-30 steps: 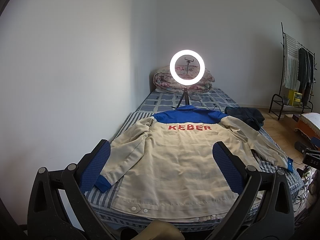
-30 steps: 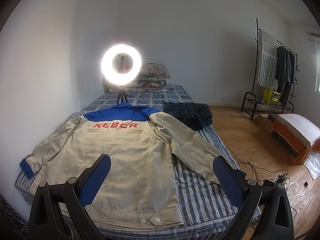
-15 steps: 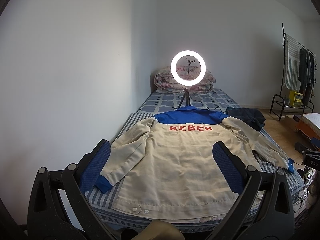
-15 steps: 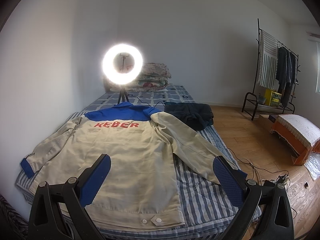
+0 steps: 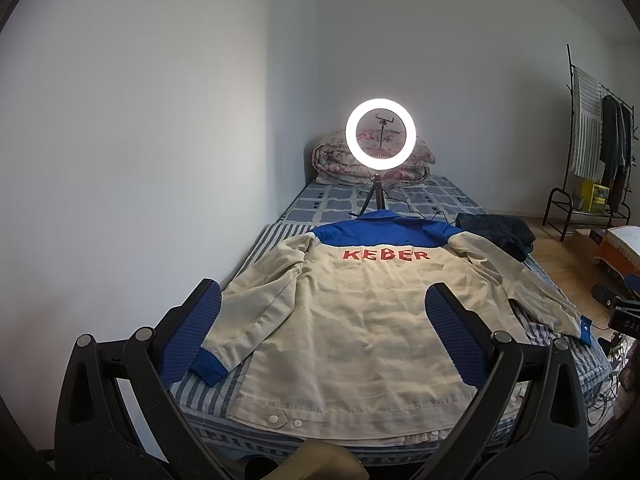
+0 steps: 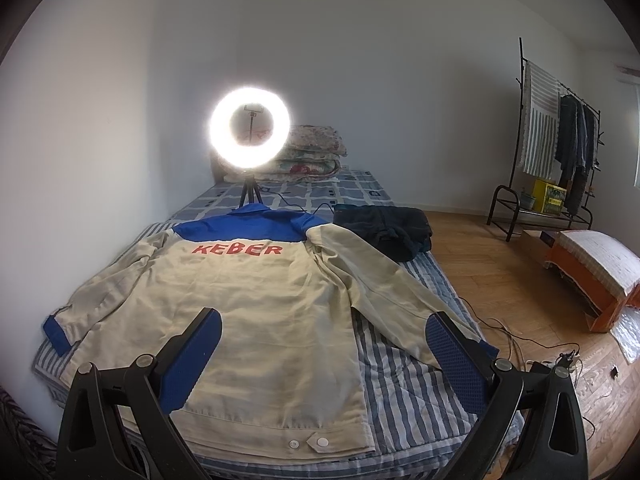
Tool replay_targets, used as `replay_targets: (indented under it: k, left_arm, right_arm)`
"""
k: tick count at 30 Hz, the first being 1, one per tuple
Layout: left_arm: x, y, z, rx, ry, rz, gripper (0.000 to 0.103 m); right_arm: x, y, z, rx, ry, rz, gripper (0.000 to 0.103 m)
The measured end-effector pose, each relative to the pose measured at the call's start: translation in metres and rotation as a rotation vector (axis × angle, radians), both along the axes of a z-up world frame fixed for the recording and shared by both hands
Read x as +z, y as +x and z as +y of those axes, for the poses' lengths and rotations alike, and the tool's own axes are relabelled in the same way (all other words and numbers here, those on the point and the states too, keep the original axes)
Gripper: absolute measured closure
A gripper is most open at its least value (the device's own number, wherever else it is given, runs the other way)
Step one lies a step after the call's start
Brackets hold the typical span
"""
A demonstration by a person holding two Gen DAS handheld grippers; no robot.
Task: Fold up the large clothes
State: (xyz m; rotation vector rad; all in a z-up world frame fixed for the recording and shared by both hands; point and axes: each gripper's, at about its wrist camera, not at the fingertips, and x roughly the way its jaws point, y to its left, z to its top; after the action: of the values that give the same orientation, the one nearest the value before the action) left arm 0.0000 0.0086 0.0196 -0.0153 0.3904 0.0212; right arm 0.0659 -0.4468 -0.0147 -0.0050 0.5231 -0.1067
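Observation:
A beige work jacket [image 5: 360, 312] [image 6: 256, 300] with a blue yoke, blue cuffs and red letters KEBER lies back-up on the striped bed [image 6: 404, 392], sleeves spread to both sides. My left gripper [image 5: 322, 332] is held open above the jacket's hem, its blue pads [image 5: 192, 332] wide apart and holding nothing. My right gripper [image 6: 320, 354] is open too, hovering over the jacket's right half; its right pad [image 6: 452, 354] lines up with the right sleeve's blue cuff. Neither gripper touches the cloth.
A lit ring light [image 5: 381, 139] on a small tripod stands on the bed behind the collar, with folded quilts [image 6: 316, 156] at the wall. A dark garment [image 6: 384, 230] lies at the bed's right edge. Cables [image 6: 532, 340], an orange stool [image 6: 592, 272] and a clothes rack [image 6: 560, 136] stand on the wooden floor.
Both views have shifted very slightly; the jacket and both open grippers stay as they were.

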Motion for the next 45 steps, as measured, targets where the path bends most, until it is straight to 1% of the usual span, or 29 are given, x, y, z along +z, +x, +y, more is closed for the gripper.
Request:
replay_targets:
  k: [8, 13, 22, 25, 27, 30, 34, 38, 43, 45]
  left_arm:
    - [-0.011, 0.004, 0.008, 0.028, 0.012, 0.007, 0.0]
    - [-0.019, 0.007, 0.021, 0.068, 0.025, 0.01, 0.0]
    - [-0.041, 0.012, 0.063, 0.155, 0.031, 0.032, 0.0]
    - [-0.049, 0.01, 0.076, 0.188, 0.048, 0.031, 0.0]
    - [-0.055, 0.01, 0.083, 0.198, 0.055, 0.043, 0.0]
    - [-0.067, 0.011, 0.096, 0.21, 0.041, 0.067, 0.0]
    - [-0.084, 0.009, 0.11, 0.21, 0.021, 0.062, 0.0]
    - [-0.098, 0.009, 0.112, 0.208, 0.042, 0.086, 0.0]
    - [-0.118, 0.008, 0.122, 0.178, -0.005, 0.126, 0.0]
    - [-0.126, 0.007, 0.128, 0.177, -0.023, 0.142, 0.005]
  right_arm:
    - [0.0, 0.007, 0.008, 0.03, 0.001, 0.01, 0.0]
    - [0.002, 0.015, 0.017, 0.056, -0.004, 0.013, 0.0]
    - [0.01, 0.036, 0.046, 0.122, -0.022, 0.003, 0.0]
    - [0.01, 0.045, 0.06, 0.151, -0.028, 0.006, 0.0]
    - [0.011, 0.053, 0.071, 0.181, -0.031, 0.008, 0.0]
    - [0.009, 0.063, 0.09, 0.243, -0.041, -0.016, 0.0]
    - [0.002, 0.079, 0.119, 0.381, -0.037, -0.04, 0.0]
    - [-0.013, 0.101, 0.159, 0.501, -0.063, 0.019, 0.0]
    - [-0.035, 0.131, 0.212, 0.649, -0.034, 0.154, 0.003]
    - [-0.045, 0.143, 0.231, 0.703, -0.005, 0.209, 0.003]
